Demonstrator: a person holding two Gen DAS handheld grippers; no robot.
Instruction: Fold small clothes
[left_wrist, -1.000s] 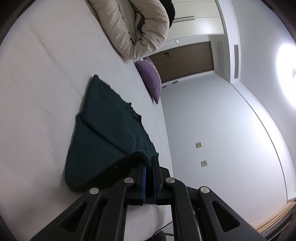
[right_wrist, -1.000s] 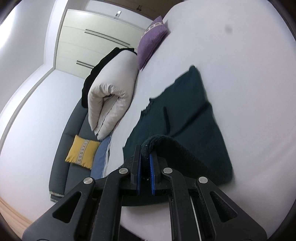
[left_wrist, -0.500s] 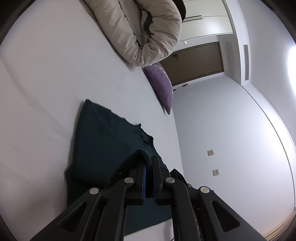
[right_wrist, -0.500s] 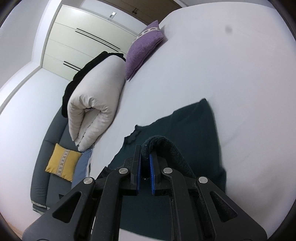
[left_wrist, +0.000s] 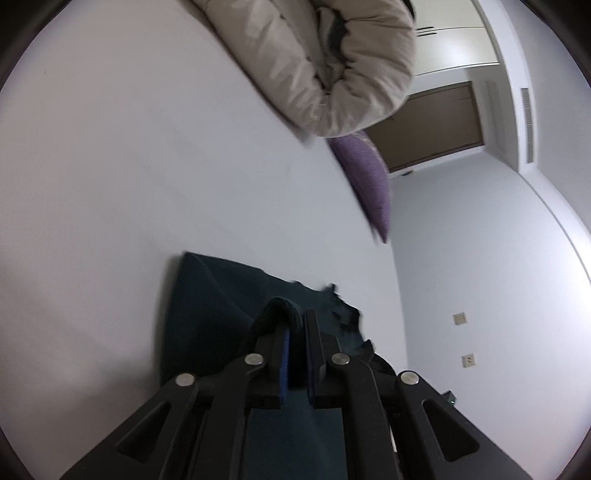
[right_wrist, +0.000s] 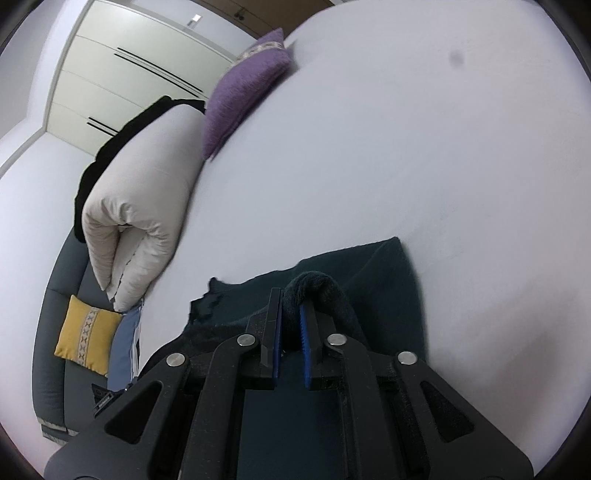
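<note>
A dark teal knitted garment (left_wrist: 207, 306) lies on the white bed sheet (left_wrist: 110, 184), its near part doubled over onto the far part. My left gripper (left_wrist: 295, 319) is shut on a rolled hem of it, low over the cloth. In the right wrist view the same garment (right_wrist: 388, 280) spreads ahead, and my right gripper (right_wrist: 291, 306) is shut on another bunch of its hem. Most of the garment is hidden under the gripper bodies.
A rolled beige duvet (left_wrist: 332, 66) and a purple cushion (left_wrist: 369, 184) lie at the far side of the bed; they also show in the right wrist view, the duvet (right_wrist: 140, 206) and the cushion (right_wrist: 243, 92). A grey sofa with a yellow cushion (right_wrist: 88, 339) stands beside the bed.
Both grippers carried the held hem forward over the garment toward its far edge. The visible cloth ahead of them has shrunk as the near half folds onto the far half.
</note>
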